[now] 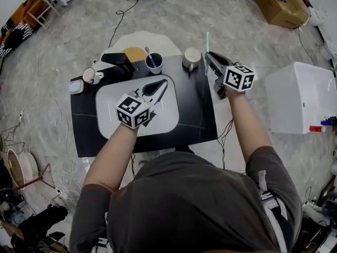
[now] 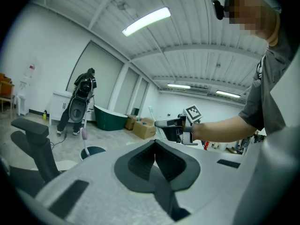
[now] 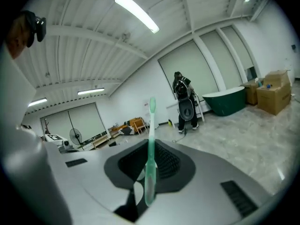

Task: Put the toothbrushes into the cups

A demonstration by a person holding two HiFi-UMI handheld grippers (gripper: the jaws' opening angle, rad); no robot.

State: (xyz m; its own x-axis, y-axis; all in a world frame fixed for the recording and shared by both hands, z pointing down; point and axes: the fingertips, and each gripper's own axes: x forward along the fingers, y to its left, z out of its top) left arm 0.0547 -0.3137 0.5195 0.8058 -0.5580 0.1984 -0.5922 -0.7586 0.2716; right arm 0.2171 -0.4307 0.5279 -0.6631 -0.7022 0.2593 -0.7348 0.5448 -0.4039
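While right tongs pinch green toothbrush upright at table edge; left tongs pressed together above tray.

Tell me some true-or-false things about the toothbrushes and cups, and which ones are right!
1. The right claw grips a green toothbrush. True.
2. The blue cup is empty. False: a pink toothbrush stands in it.
3. The left claw holds a toothbrush. False: its jaws are together with nothing between them.
4. The pale cup stands on the black table. True.
5. The green toothbrush sits in the pale cup. False: the right claw holds it beside that cup.
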